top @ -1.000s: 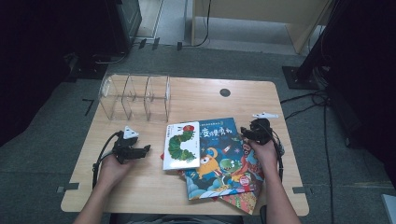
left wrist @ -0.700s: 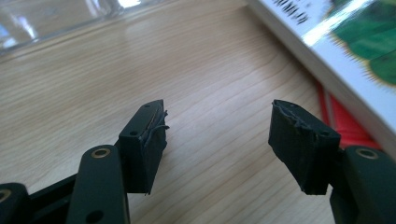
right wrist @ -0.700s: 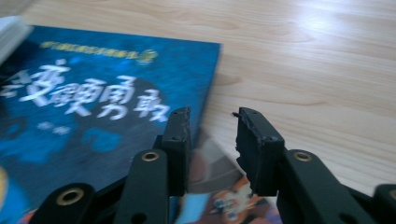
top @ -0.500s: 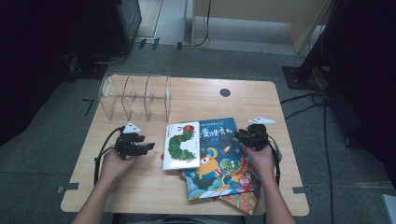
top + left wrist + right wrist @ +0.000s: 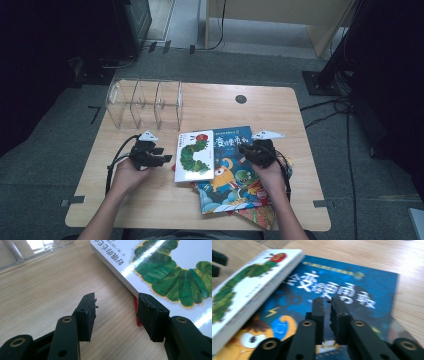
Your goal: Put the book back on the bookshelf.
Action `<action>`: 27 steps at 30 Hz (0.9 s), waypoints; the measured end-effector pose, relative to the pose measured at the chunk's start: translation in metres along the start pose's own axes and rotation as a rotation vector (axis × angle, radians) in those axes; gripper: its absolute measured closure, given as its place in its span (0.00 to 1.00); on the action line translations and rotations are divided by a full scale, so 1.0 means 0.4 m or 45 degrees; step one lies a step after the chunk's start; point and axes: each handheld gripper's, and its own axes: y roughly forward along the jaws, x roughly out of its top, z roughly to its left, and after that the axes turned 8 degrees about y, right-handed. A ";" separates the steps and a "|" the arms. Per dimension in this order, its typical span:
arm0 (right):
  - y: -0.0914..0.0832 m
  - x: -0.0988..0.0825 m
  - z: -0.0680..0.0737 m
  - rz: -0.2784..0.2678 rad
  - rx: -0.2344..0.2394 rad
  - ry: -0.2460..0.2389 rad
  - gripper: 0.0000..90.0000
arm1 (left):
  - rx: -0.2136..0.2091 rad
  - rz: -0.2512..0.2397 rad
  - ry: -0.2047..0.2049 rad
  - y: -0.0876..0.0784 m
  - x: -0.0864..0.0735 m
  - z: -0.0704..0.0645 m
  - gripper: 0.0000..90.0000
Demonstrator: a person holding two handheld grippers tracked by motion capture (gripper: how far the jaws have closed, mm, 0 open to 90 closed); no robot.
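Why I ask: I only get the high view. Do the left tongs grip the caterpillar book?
Observer: No. The left tongs are open, though they have just been closing. Only bare table lies between them, and the caterpillar book has its edge just beyond one pad.
Operator: And the right tongs?
Observer: They have just been closing, down to a slim gap with nothing between them. They point at the blue book.
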 end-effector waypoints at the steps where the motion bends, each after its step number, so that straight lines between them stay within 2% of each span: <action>1: 0.003 0.000 0.008 0.000 0.010 -0.014 0.94 | -0.009 0.000 -0.011 0.000 0.000 -0.001 0.55; 5: 0.020 0.004 0.042 0.015 0.053 -0.065 1.00 | -0.011 -0.004 -0.024 -0.001 -0.001 -0.009 0.52; 8: 0.028 0.007 0.054 0.021 0.079 -0.068 1.00 | -0.006 -0.017 -0.022 -0.004 -0.001 -0.014 0.49; 9: 0.038 0.012 0.067 0.031 0.108 -0.073 1.00 | -0.003 -0.030 -0.017 -0.005 0.000 -0.018 0.47; 16: 0.058 0.025 0.101 0.023 0.149 -0.118 1.00 | -0.009 -0.032 -0.020 -0.004 -0.002 -0.029 0.41; 20: 0.065 0.033 0.116 0.015 0.167 -0.143 1.00 | -0.037 -0.042 -0.061 -0.002 -0.004 -0.033 0.40; 23: 0.067 0.041 0.126 -0.002 0.191 -0.150 1.00 | -0.053 -0.051 -0.071 0.000 -0.004 -0.034 0.38; 27: 0.077 0.045 0.145 0.006 0.216 -0.166 1.00 | -0.048 -0.047 -0.060 0.001 -0.001 -0.037 0.38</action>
